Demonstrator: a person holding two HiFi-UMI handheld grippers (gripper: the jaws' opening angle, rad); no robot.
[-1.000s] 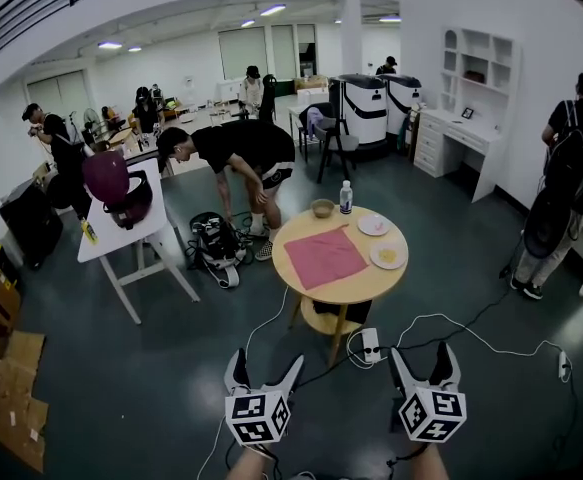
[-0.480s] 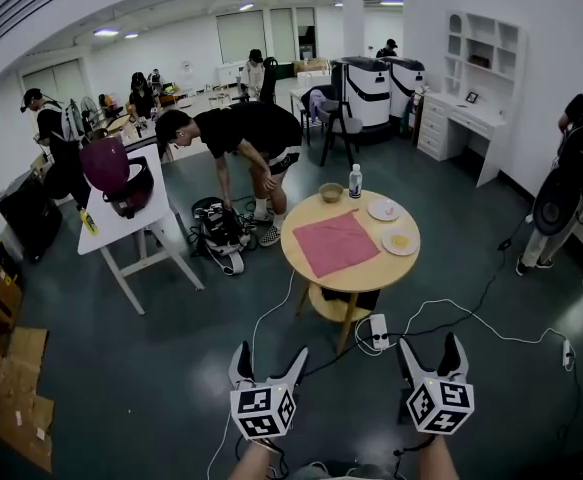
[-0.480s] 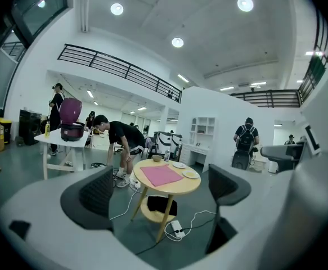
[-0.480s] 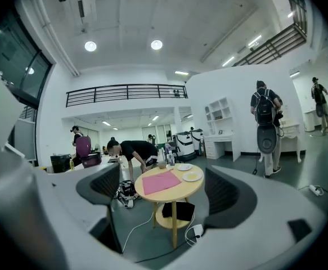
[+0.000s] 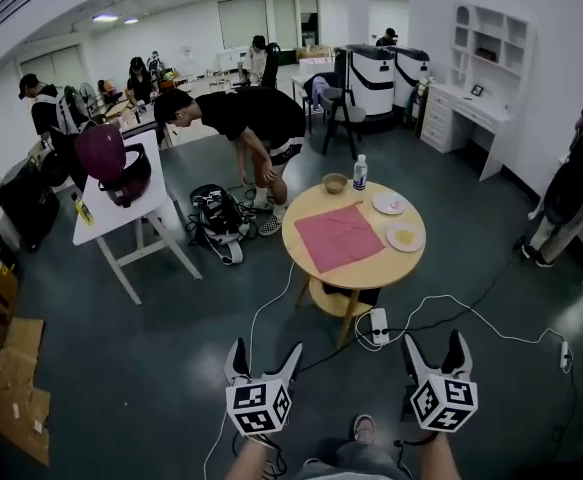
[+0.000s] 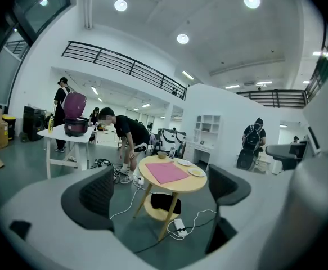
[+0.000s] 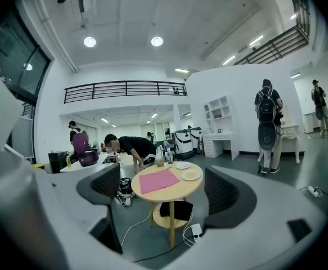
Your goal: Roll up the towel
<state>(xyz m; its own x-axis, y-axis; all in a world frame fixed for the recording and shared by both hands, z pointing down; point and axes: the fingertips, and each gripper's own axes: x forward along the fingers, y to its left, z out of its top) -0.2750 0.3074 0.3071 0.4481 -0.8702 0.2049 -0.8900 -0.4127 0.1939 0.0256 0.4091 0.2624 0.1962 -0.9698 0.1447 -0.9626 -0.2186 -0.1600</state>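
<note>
Here, at the near left, the left tool [image 5: 264, 358] hangs low with its jaws apart and nothing between them, probably because the person stands well short of the job. Further off, the pink towel [image 5: 338, 236] lies spread flat on the round worktop [image 5: 361, 276], not yet rolled. A bowl [image 5: 334, 182] and a bottle [image 5: 360, 172] stand at the far rim. A far plate [image 5: 388, 203] and a near plate [image 5: 405, 236] sit right of the towel, leaving its edges free for rolling. At the near right, the right tool [image 5: 434, 348] is likewise spread and empty, aimed toward the worktop.
</note>
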